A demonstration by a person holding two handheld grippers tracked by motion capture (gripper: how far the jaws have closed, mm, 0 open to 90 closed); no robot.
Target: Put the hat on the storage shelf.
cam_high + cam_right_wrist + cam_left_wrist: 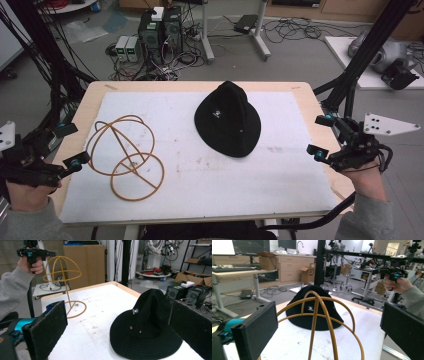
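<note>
A black bucket hat [228,120] lies brim down on the white mat [200,165], right of centre; it also appears as the hat [312,312] and the hat [147,330]. A gold wire hat stand [127,156] with a ring base stands at the mat's left; the stand [322,322] rises close before my left gripper's jaws, and the stand [62,282] is far off in the right gripper view. My left gripper [67,145] hovers open at the table's left edge. My right gripper [320,136] hovers open at the right edge, beside the hat, nothing between its jaws.
The wooden table [95,92] edges the mat. Behind it on the floor stand computer towers [159,30] amid tangled cables. Black frame posts [367,45] rise at the back right and left. A desk's legs [260,35] stand farther back.
</note>
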